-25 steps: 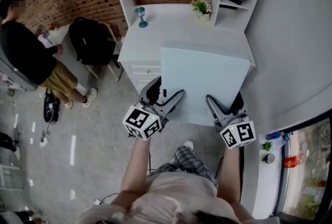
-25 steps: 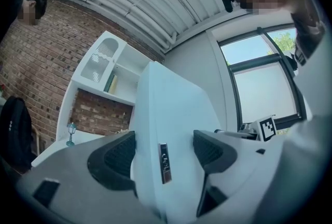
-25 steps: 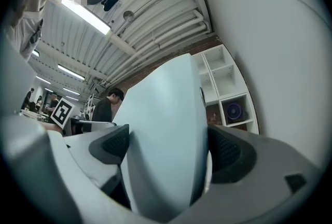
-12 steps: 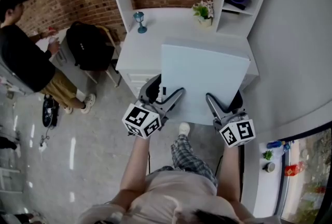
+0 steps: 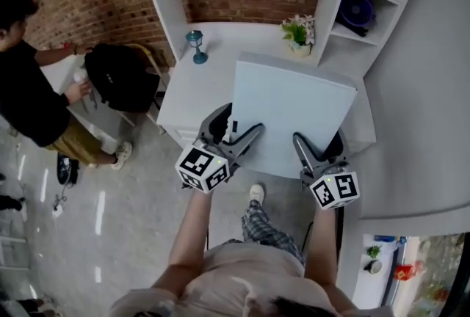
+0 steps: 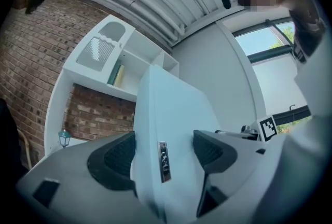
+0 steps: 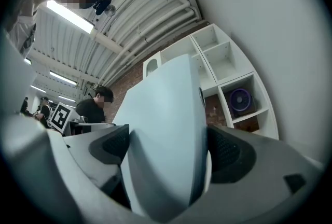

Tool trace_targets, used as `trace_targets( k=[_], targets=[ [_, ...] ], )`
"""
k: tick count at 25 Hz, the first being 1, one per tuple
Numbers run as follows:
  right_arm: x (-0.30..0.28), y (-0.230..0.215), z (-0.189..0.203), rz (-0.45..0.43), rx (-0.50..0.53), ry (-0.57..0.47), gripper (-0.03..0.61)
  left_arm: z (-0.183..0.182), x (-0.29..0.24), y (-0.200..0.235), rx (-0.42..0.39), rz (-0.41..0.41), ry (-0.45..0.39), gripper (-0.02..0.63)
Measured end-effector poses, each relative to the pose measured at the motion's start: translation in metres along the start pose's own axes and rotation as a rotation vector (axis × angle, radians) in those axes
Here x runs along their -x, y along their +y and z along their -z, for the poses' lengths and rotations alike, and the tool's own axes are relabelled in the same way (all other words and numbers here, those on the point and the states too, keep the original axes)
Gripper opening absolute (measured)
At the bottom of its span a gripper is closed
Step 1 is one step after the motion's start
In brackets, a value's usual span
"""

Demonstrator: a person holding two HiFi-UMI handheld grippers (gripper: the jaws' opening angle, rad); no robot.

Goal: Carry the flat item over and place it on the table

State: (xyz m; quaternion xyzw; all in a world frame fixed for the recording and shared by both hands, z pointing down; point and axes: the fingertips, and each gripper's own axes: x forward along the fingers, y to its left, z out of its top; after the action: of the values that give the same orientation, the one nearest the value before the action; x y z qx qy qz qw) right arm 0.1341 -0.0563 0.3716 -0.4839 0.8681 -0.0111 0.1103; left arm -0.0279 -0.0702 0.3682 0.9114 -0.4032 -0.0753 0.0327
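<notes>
I hold a flat pale blue-white panel (image 5: 290,114) level between both grippers, above the near part of the white desk (image 5: 192,84). My left gripper (image 5: 235,133) is shut on the panel's near left edge, and my right gripper (image 5: 317,141) is shut on its near right edge. In the left gripper view the panel (image 6: 171,129) fills the gap between the dark pads (image 6: 119,158), with a small metal tag on its edge. The right gripper view shows the panel (image 7: 166,135) clamped in the same way between the pads (image 7: 228,153).
On the desk stand a small blue lamp-like ornament (image 5: 195,44) and a potted plant (image 5: 299,33). White shelves (image 5: 352,15) with a purple fan rise behind. To the left are a black backpack on a chair (image 5: 117,77) and a person in black (image 5: 29,99).
I have stepped closer to the desk; the desk and shelves have grown and shifted nearer in the head view. The panel stays gripped the same way. The person at left has shifted slightly.
</notes>
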Motion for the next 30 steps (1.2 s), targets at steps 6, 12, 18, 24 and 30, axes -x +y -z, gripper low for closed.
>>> trace_targets(
  k=[6, 12, 18, 24, 30],
  targets=[
    [-0.102, -0.053, 0.012, -0.044, -0.006, 0.034, 0.478, 0.001, -0.073, 0.08, 0.025, -0.052, 0.007, 0.346],
    [-0.182, -0.096, 0.027, -0.078, -0.03, 0.06, 0.477, 0.007, -0.13, 0.144, 0.038, -0.098, 0.02, 0.347],
    [-0.231, -0.117, 0.049, -0.091, -0.063, 0.085, 0.477, 0.018, -0.158, 0.188, 0.05, -0.125, 0.047, 0.347],
    [-0.262, -0.131, 0.071, -0.075, -0.087, 0.118, 0.478, 0.034, -0.178, 0.221, 0.076, -0.126, 0.082, 0.347],
    [-0.278, -0.147, 0.09, -0.052, -0.12, 0.16, 0.477, 0.05, -0.194, 0.239, 0.107, -0.126, 0.115, 0.347]
  ],
)
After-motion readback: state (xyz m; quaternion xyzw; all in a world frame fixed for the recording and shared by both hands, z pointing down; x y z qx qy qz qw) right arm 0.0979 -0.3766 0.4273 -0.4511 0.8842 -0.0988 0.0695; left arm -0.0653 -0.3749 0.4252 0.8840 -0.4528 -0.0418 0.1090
